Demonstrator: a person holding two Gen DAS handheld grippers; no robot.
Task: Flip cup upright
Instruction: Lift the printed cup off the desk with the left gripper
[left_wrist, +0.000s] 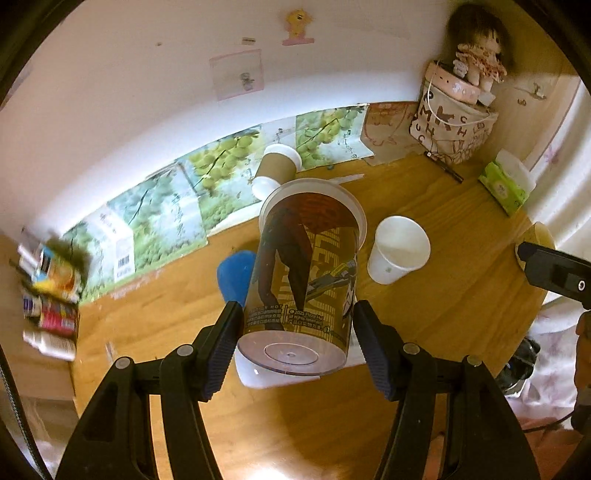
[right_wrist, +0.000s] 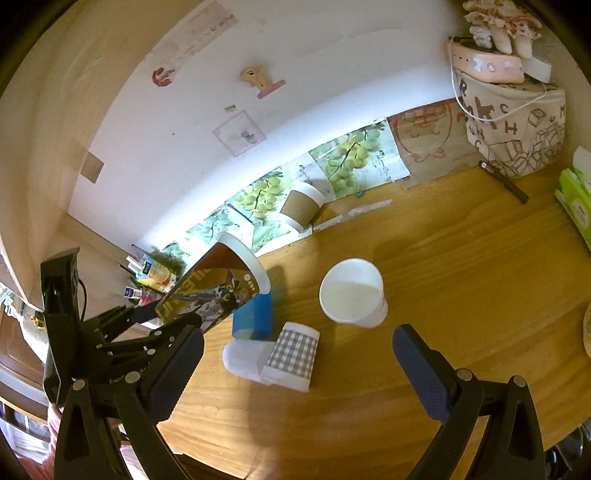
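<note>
Now | printed cup (left_wrist: 306, 266) clamped between left gripper (left_wrist: 295, 332) jaws | tilted above table (left_wrist: 461, 221)

A white paper cup (right_wrist: 352, 293) stands upright mid-table, a checked cup (right_wrist: 291, 356) lies near it, a brown sleeved cup (right_wrist: 301, 206) far back, tissue box (left_wrist: 506, 184) far right.

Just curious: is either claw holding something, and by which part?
The left gripper holds the printed plastic cup by its sides near the base. The right gripper is open, empty.
</note>
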